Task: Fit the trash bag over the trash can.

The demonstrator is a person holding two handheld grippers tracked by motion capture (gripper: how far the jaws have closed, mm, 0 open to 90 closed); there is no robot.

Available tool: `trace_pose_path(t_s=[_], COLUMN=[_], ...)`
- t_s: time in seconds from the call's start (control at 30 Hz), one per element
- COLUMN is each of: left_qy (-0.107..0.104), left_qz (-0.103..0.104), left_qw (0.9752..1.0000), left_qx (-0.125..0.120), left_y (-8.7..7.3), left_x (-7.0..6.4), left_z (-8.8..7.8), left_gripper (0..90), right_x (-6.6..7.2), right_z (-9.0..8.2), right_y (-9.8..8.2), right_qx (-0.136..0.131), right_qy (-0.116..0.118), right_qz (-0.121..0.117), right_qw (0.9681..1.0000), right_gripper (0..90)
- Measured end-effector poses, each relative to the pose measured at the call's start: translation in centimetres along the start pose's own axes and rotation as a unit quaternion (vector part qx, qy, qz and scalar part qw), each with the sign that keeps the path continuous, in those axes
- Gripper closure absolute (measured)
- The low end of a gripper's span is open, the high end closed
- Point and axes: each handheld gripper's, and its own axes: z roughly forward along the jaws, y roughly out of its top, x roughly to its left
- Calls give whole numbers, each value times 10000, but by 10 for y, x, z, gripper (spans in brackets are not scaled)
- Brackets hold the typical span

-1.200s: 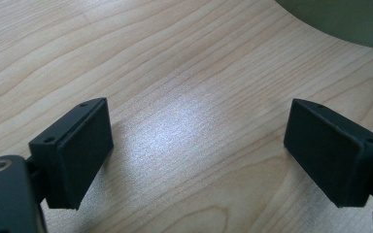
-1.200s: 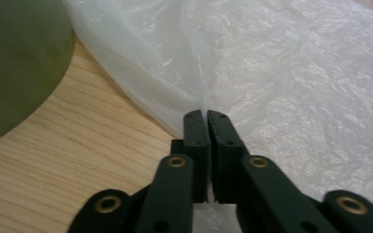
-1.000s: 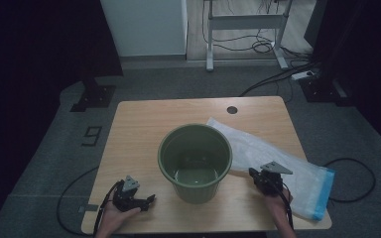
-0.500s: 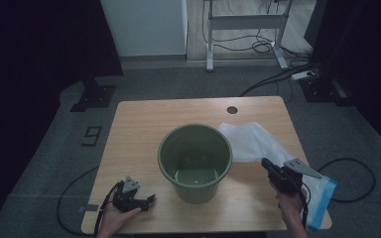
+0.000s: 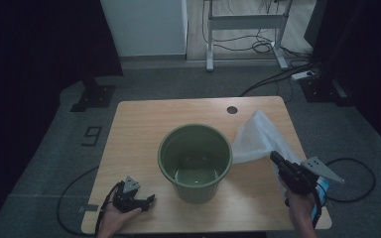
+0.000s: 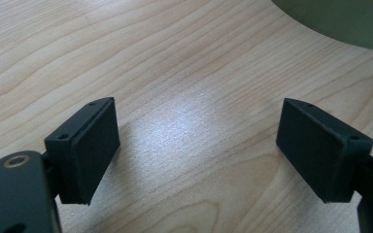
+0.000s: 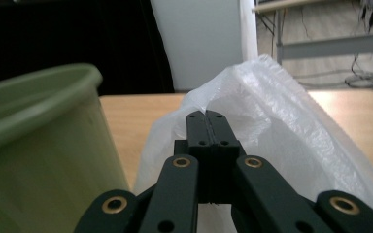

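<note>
My right gripper (image 5: 276,159) is lifted above the right edge of the table, held in the person's right hand (image 5: 300,210) that comes up from the bottom of the high view; its black jaws are pressed together on a pinch of the thin, crinkled white translucent plastic bag (image 5: 258,139), which hangs in the air from that pinch and spreads toward the far right corner; in the right gripper view the bag (image 7: 281,111) billows around and beyond the closed tips, with no gap between the pads; my left gripper (image 5: 149,201) lies low at the near left of the table, cupped in the person's left hand (image 5: 115,218), pointing to the right toward the bucket; its jaws stand wide apart with only bare wood between them in the left gripper view, and they have just been closing a little; the round olive-green plastic bucket (image 5: 194,161) stands upright in the middle of the table, just left of the hanging bag, whether touching it I cannot tell; the light wooden table (image 5: 139,129) has a small round cable hole (image 5: 232,110) near its far edge; around it is grey carpet (image 5: 54,148), with black cables (image 5: 357,178) on the floor, a white cabinet (image 5: 144,27) and a metal desk frame (image 5: 243,29) behind.
</note>
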Motion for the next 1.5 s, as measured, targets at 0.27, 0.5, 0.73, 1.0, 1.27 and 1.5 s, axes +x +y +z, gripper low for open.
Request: trace_pose_path(t_s=[0.27, 0.5, 0.73, 1.0, 1.27, 1.5], left_qy=[3, -3, -14, -65, -61, -78], left_qz=[0, 19, 22, 7, -8, -33], left_qw=[10000, 10000, 10000, 10000, 10000, 10000], left_qx=[-33, -3, -9, 3, -7, -11], left_y=[0, 0, 0, 0, -1, -1], left_x=[-1, -2, -2, -2, -2, -2], left_z=[-1, 0, 0, 0, 1, 1], left_gripper=[154, 153, 154, 156, 157, 158], right_x=[4, 9, 18, 33, 48, 59], right_z=[-11, -10, -13, -19, -25, -26], right_y=[20, 31, 60, 94, 123, 137], right_qx=[-337, -411, -575, -794, -994, -1245], right_qy=[187, 233, 281, 345, 420, 506], right_qz=[104, 106, 18, -188, -346, -278], right_qw=[9992, 9988, 9979, 9961, 9936, 9905], right_gripper=[889, 890, 890, 889, 890, 890])
